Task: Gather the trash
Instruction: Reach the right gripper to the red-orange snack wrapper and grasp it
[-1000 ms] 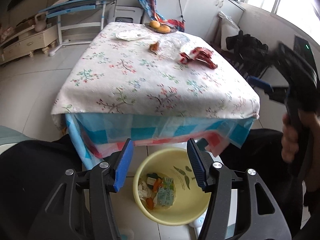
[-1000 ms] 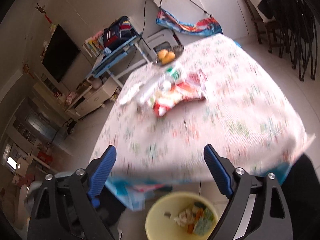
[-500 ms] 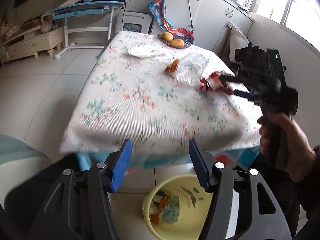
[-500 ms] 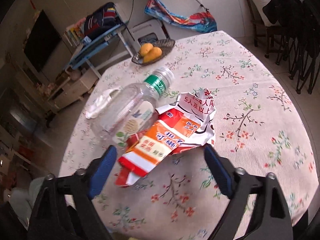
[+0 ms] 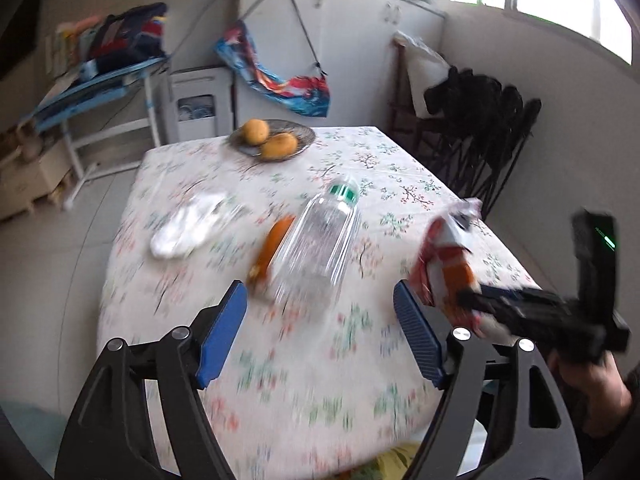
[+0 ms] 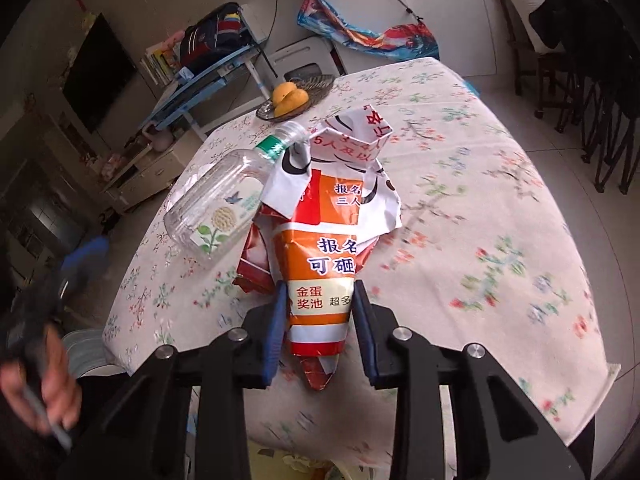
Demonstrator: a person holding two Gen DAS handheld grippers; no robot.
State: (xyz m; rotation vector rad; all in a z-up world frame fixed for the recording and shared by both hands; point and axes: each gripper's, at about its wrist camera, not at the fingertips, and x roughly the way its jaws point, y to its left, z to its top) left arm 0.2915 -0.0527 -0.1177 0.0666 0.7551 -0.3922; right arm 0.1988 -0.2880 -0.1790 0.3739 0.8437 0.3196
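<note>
Floral tablecloth (image 6: 460, 208) is carrying litter: right gripper (image 6: 320, 322) is clamping a crumpled flyer (image 6: 324, 240) near its front edge; left gripper (image 5: 320, 334) is gaping before a bottle (image 5: 320, 244).

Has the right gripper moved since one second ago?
Yes. The right gripper has gone forward from the near table edge toward the fruit plate, and it is now closed on the orange flyer beside the bottle.

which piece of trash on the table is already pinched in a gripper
The crumpled orange-and-white paper flyer, clamped in the right gripper. The clear plastic bottle and white crumpled tissue lie loose.
</note>
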